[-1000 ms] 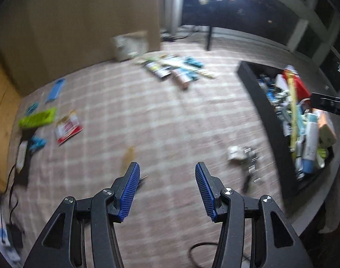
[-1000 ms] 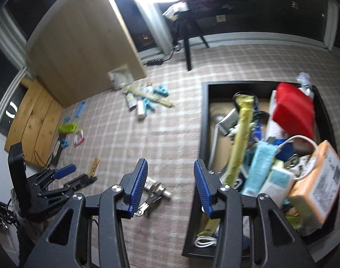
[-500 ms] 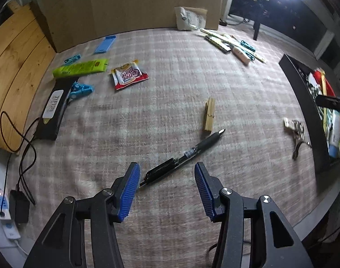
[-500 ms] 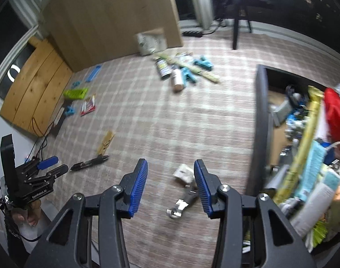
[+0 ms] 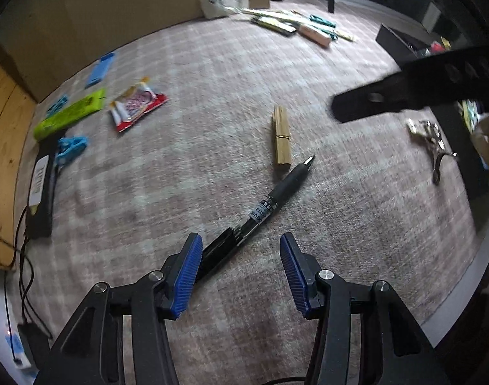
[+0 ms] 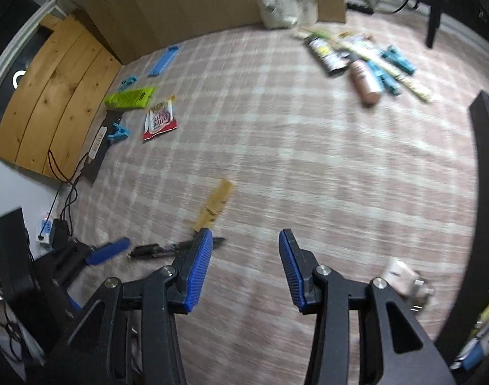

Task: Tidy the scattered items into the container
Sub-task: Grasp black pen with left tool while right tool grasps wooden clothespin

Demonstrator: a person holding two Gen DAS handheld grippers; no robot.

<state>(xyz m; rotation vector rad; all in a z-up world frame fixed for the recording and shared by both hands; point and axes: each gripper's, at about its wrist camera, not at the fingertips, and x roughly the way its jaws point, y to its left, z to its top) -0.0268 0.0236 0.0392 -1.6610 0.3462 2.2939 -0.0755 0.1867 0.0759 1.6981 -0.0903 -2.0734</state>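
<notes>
- While both jaws stand parted and empty, left gripper (image 5: 239, 272) hangs over the black pen (image 5: 260, 211) – its rear end.
- Pen lies just below the wooden peg (image 5: 282, 139); centre on the barrel before closing.
- Right gripper (image 6: 243, 272) holds nothing – bare rug beneath.

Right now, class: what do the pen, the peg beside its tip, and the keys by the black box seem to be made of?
Pen: probably black plastic, dull barrel, shiny metallic tip, paper label.
Peg: looks like pale, unfinished wood.
Keys: apparently metal, with silvery glints, though blurred.
</notes>
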